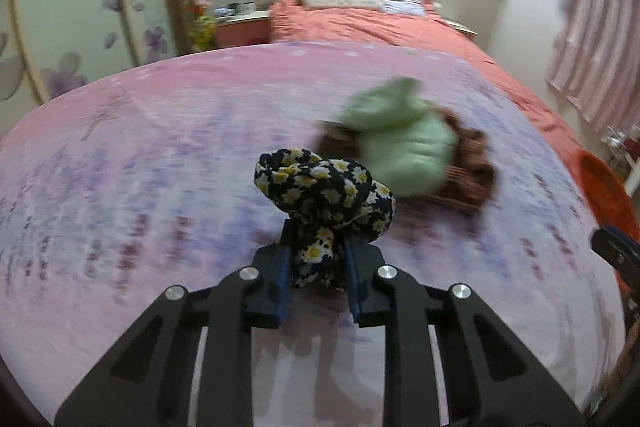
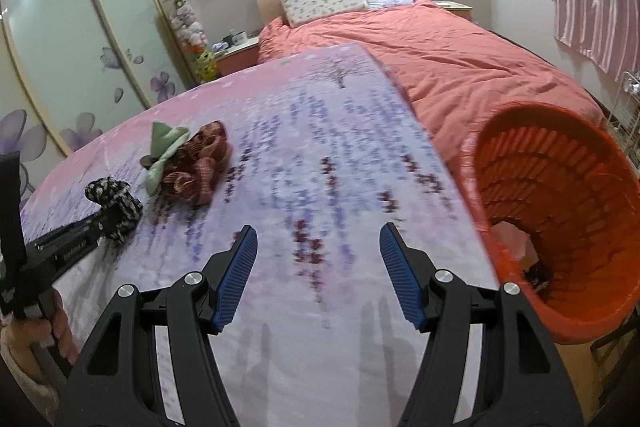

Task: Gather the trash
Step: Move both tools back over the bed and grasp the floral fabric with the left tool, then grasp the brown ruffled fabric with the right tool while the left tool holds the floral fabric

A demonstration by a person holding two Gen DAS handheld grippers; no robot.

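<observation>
Low in the middle of the left wrist view, the left gripper [image 1: 316,263] pinches a black cloth with daisies [image 1: 324,187] tight between its blue pads. The cloth bunches up above the fingers, over the pink and purple sheet [image 1: 160,147]. Up and to the right lie a green cloth [image 1: 400,139] and a brown cloth [image 1: 468,171], touching each other.

At the bottom of the right wrist view, the right gripper [image 2: 318,259] is spread wide with nothing in it. An orange basket [image 2: 568,187] sits at the right edge. At the left, the daisy cloth [image 2: 114,203] hangs in the other gripper, near the green [image 2: 164,143] and brown [image 2: 200,163] cloths.
</observation>
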